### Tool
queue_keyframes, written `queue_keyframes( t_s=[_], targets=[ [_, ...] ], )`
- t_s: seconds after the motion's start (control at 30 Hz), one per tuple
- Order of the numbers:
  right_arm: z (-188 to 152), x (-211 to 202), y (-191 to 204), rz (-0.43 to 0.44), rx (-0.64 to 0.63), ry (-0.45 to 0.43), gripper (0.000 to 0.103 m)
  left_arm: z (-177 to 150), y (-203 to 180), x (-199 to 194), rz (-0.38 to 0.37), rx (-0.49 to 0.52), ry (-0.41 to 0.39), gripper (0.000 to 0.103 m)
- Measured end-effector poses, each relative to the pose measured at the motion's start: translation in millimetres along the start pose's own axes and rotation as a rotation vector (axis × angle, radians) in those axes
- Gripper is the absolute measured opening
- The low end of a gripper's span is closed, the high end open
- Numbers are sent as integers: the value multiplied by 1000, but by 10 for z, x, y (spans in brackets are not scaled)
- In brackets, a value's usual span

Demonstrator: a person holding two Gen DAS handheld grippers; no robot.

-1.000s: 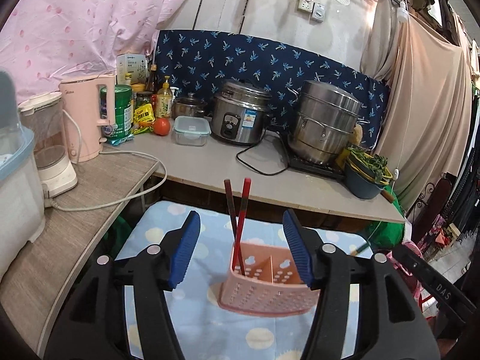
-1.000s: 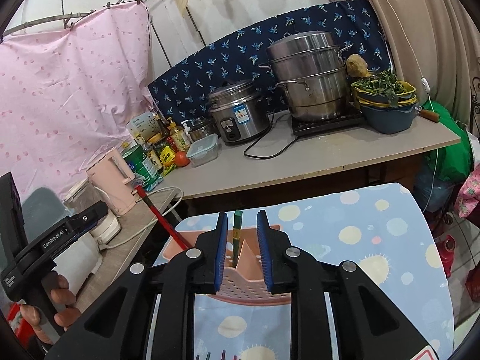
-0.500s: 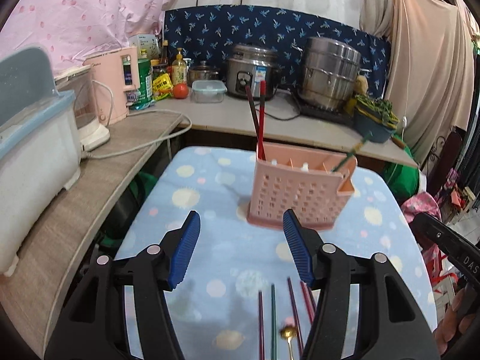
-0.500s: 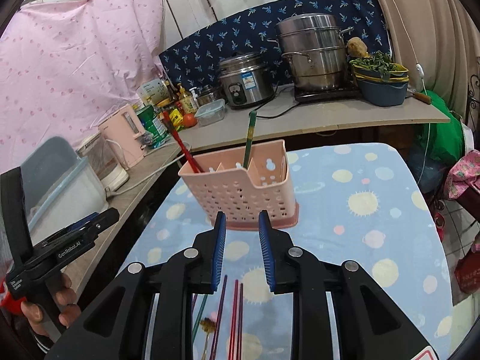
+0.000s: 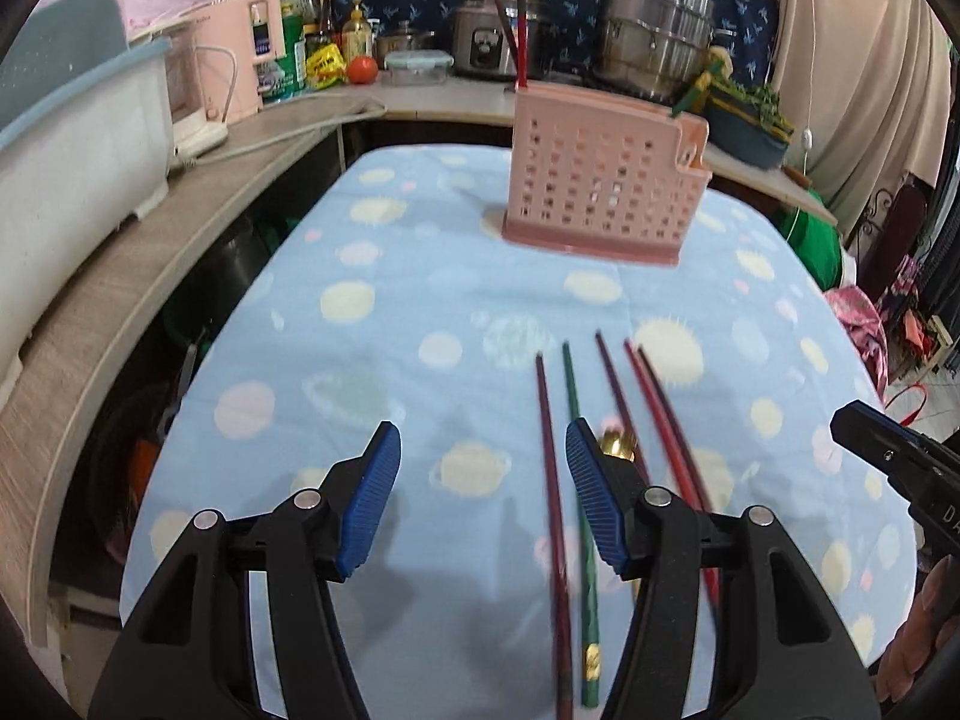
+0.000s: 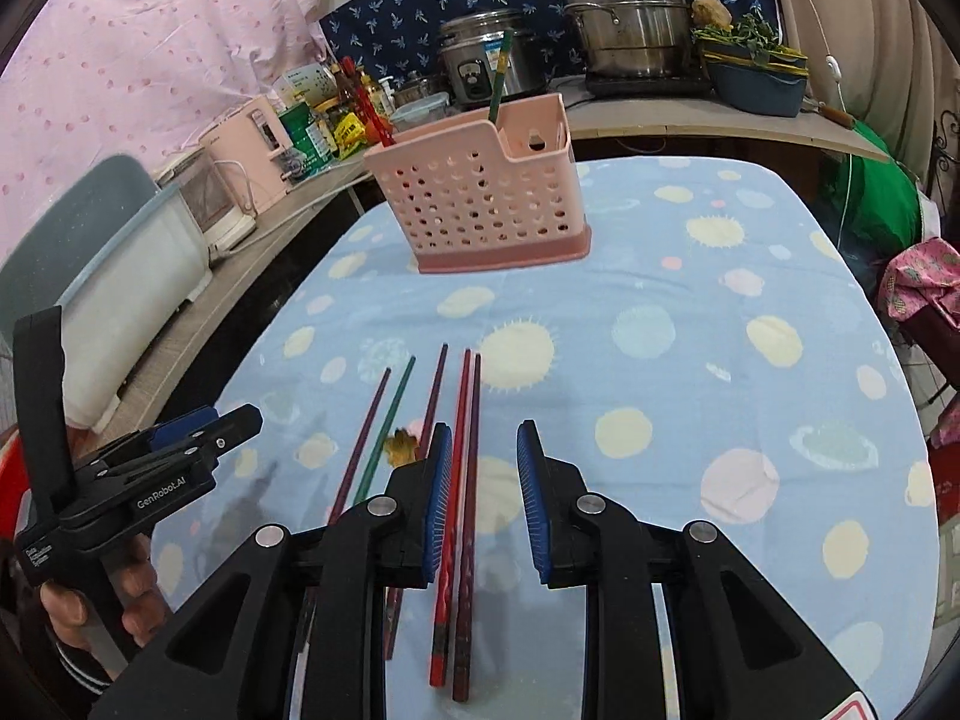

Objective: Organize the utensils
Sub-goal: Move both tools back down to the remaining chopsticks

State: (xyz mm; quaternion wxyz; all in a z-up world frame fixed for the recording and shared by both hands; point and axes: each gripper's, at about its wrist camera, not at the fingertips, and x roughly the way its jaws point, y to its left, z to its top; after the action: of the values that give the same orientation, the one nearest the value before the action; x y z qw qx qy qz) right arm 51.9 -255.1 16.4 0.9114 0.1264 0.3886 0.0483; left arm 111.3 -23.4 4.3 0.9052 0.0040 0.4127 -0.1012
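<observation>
Held low over the table, the right gripper is seen with its jaws parted a little and nothing clamped; a red chopstick and a dark brown one lie on the cloth under the gap, close to the left-hand pad. The left gripper is spread wider and is likewise empty, with a maroon chopstick under its gap and a green chopstick passing beneath its right pad.

Just beyond, the loose sticks are laid almost parallel on the blue spotted tablecloth, and a small gold spoon is partly hidden among them. Because the red and brown sticks lie nearly touching, both could be caught at once if the right jaws were closed there, or one could be rolled aside. The soft cloth could be pinched along with a stick.

Farther off, the pink perforated utensil holder stands upright, with a green chopstick and red ones already in it. It looks light, so it could be tipped by a stick pushed in at a slant.
</observation>
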Motion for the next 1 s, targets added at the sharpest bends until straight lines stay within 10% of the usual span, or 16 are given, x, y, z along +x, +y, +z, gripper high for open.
queue_keyframes(
  t_s=[1.0],
  targets=[
    [-851, 208, 128, -40, -59, 165, 18, -792, -90, -50, -29, 39, 136, 55]
  ],
)
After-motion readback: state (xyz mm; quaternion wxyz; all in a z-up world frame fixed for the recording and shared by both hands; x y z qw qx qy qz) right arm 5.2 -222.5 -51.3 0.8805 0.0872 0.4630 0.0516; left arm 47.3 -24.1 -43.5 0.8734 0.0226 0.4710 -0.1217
